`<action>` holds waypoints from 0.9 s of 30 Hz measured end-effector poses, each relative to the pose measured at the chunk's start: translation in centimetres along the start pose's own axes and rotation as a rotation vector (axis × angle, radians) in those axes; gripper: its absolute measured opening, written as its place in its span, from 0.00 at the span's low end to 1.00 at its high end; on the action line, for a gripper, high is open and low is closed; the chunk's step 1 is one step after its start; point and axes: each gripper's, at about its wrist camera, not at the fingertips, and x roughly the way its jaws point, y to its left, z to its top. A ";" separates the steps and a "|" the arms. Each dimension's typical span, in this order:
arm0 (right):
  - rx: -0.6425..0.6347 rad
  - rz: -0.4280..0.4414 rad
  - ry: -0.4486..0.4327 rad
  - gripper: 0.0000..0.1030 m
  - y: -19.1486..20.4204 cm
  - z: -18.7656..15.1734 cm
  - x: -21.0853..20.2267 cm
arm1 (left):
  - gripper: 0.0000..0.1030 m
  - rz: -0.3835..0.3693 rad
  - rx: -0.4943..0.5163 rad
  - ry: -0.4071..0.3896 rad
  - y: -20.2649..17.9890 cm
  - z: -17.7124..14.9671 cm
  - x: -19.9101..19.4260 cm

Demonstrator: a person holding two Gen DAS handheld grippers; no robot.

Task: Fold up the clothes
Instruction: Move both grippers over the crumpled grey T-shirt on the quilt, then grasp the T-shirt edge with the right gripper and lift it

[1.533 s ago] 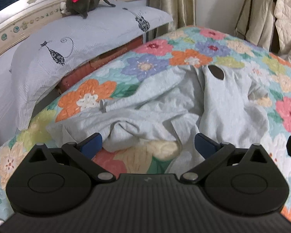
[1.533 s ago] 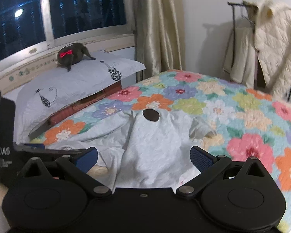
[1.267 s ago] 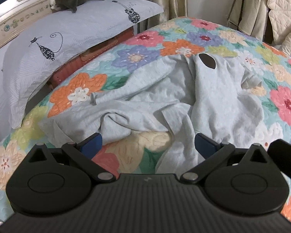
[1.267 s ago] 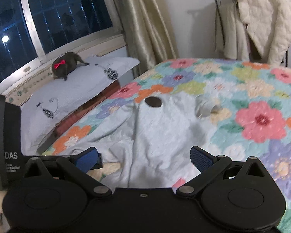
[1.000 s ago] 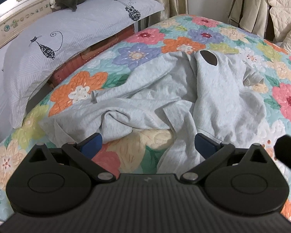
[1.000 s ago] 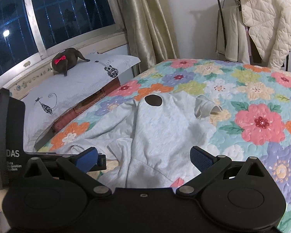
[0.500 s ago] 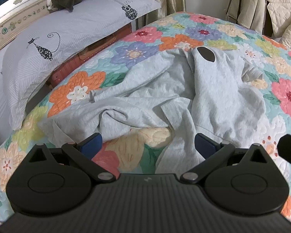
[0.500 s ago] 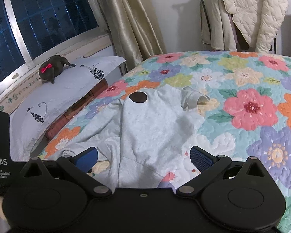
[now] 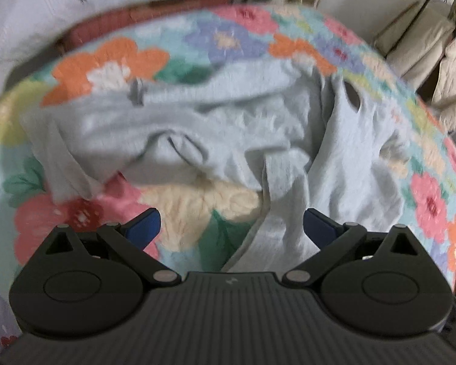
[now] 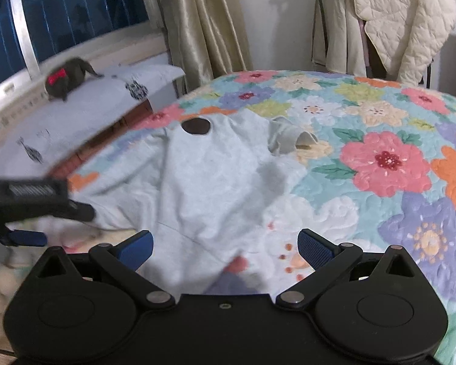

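A crumpled light grey garment point(image 9: 228, 140) with a dark oval patch point(image 10: 196, 126) lies on the floral quilt point(image 10: 386, 158). My left gripper point(image 9: 231, 228) is open and empty, low over the garment's near hem point(image 9: 267, 237). It also shows at the left of the right wrist view point(image 10: 30, 231). My right gripper point(image 10: 225, 248) is open and empty, just above the garment's near right edge point(image 10: 197, 243). A rolled sleeve point(image 10: 284, 137) sticks out on the garment's far right side.
A white pillow with cat prints point(image 10: 85, 112) carries a dark plush toy with a red bow point(image 10: 65, 77) at the bed's left. Gold curtains point(image 10: 203, 21) hang by the window. Cream jackets point(image 10: 404, 21) hang on a rack behind the bed.
My left gripper has dropped and swung left toward the garment's near edge, blurring its view. My right gripper has moved forward and lower over the garment. Both stay open.
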 end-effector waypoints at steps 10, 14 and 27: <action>-0.001 0.043 0.060 0.97 -0.1 -0.2 5.4 | 0.98 0.019 0.034 0.017 -1.2 0.2 1.6; -0.075 0.040 0.056 0.72 1.1 -0.2 6.7 | 0.98 -0.011 0.007 0.010 -0.7 0.6 1.6; -0.280 -0.206 -0.260 0.09 -4.5 5.9 -3.7 | 0.98 -0.128 0.062 -0.192 -2.0 0.5 -2.8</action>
